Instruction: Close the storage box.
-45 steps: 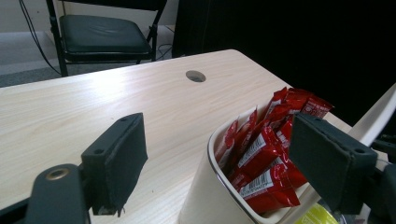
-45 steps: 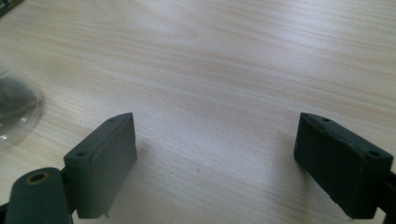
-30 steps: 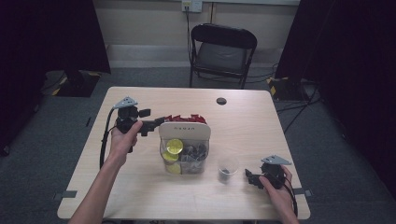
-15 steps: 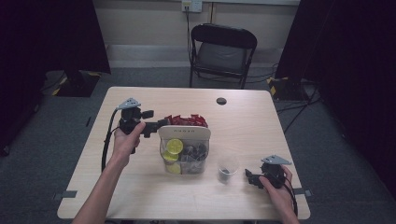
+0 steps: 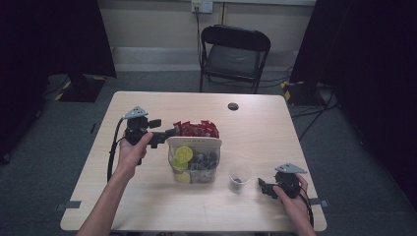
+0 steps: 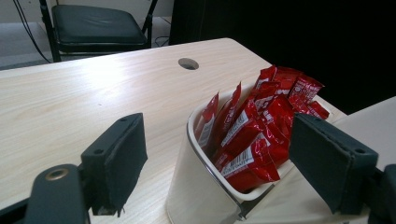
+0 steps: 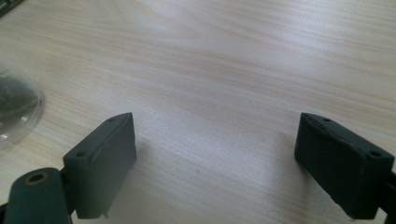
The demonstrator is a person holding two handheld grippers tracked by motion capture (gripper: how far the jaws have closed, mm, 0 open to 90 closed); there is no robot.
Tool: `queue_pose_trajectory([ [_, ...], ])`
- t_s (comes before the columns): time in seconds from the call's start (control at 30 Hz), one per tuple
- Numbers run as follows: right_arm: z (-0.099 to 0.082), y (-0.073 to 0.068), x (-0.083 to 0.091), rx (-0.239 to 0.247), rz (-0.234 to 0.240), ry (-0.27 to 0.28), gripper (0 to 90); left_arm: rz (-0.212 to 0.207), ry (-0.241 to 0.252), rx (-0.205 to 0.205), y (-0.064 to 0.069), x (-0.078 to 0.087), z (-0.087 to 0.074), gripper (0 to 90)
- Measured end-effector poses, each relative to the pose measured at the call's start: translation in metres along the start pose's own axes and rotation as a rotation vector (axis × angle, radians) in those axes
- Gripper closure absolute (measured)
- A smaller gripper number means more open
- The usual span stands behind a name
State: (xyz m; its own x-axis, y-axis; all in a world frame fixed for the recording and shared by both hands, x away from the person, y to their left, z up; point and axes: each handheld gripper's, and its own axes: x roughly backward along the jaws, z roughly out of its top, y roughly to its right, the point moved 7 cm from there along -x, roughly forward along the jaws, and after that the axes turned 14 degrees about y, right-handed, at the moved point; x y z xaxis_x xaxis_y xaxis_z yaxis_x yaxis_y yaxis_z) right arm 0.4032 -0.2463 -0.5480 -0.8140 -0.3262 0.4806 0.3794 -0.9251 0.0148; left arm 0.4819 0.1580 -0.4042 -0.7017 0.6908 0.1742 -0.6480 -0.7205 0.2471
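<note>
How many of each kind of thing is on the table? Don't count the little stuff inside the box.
Grippers: 2, the left gripper and the right gripper
Divided boxes: 1, the white organizer box holding red packets and lime slices
Clear cups: 1, the small plastic cup
Total: 4
</note>
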Motion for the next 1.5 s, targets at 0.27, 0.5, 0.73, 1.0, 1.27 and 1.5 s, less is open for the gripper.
queue_pose_trajectory([
  [0.27, 0.0, 0.0, 0.0, 0.001, 0.001, 0.0, 12.0, -0.007, -0.014, -0.016, 0.0, 0.005, -0.003, 18.7],
  [0.5, 0.0, 0.0, 0.0, 0.002, 0.002, 0.0, 12.0, -0.018, -0.027, -0.023, 0.003, 0.006, -0.006, 18.0],
  [0.73, 0.0, 0.0, 0.0, 0.002, 0.002, 0.0, 12.0, -0.018, -0.048, -0.031, 0.004, 0.007, -0.015, 15.9],
  [1.0, 0.0, 0.0, 0.0, 0.001, 0.002, -0.001, 12.0, -0.021, -0.074, -0.031, 0.004, 0.006, -0.022, 15.9],
  [1.27, 0.0, 0.0, 0.0, 0.002, 0.002, 0.0, 12.0, -0.023, -0.109, -0.036, 0.007, 0.005, -0.034, 15.9],
  [1.5, 0.0, 0.0, 0.0, 0.001, 0.002, -0.001, 12.0, -0.013, -0.151, -0.056, 0.005, 0.004, -0.044, 15.8],
])
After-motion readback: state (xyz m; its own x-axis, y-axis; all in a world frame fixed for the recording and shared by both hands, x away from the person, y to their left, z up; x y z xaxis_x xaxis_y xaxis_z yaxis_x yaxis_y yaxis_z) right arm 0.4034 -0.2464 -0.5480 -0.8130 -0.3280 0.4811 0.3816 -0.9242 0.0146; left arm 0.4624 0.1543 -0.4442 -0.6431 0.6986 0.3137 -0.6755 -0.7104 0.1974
